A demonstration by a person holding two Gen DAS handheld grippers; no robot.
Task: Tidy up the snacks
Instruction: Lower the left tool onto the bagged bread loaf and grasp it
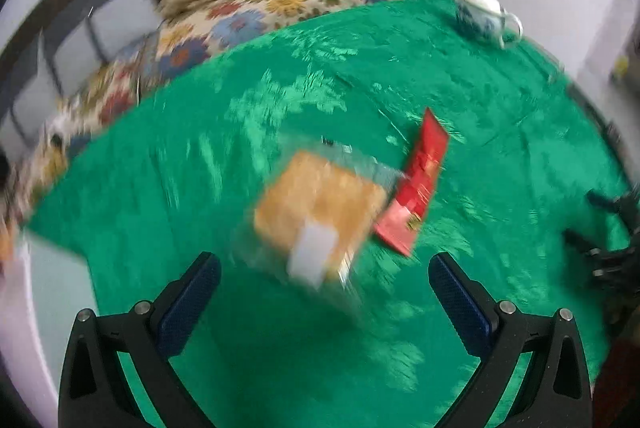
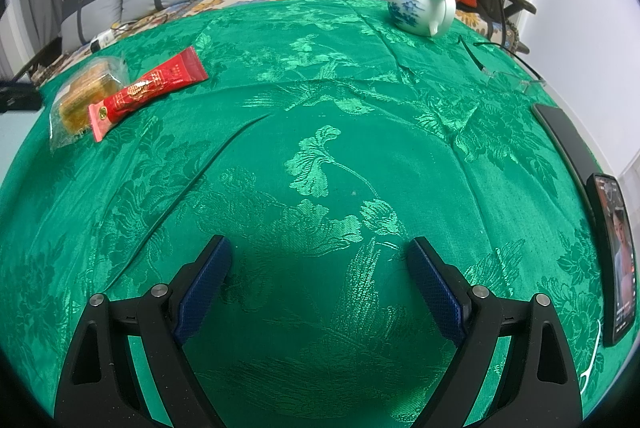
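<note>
Left gripper (image 1: 324,270): jaws spread wide, empty, poised above the green brocade tablecloth (image 1: 280,368); view blurred.
Right gripper (image 2: 320,260): jaws spread wide, nothing between the blue pads (image 2: 204,280), low over bare cloth.
Clear-wrapped pastry pack (image 1: 316,212): flat on the cloth just ahead of the left jaws, not touched; golden contents, white label at the near end.
Red snack packet (image 1: 416,188): long, flat, lying on the right edge of the pastry pack, overlapping its wrapper.
Same pair, right wrist view: pastry pack (image 2: 86,92) and red packet (image 2: 150,88) at far left of the cloth, well apart from the right gripper.
Teapot (image 2: 420,2): white with blue painting, lidded, upright at the far edge.
Eyeglasses (image 2: 508,68): on the cloth right of the teapot.
Phone (image 2: 612,260): screen lit, at the right edge.
</note>
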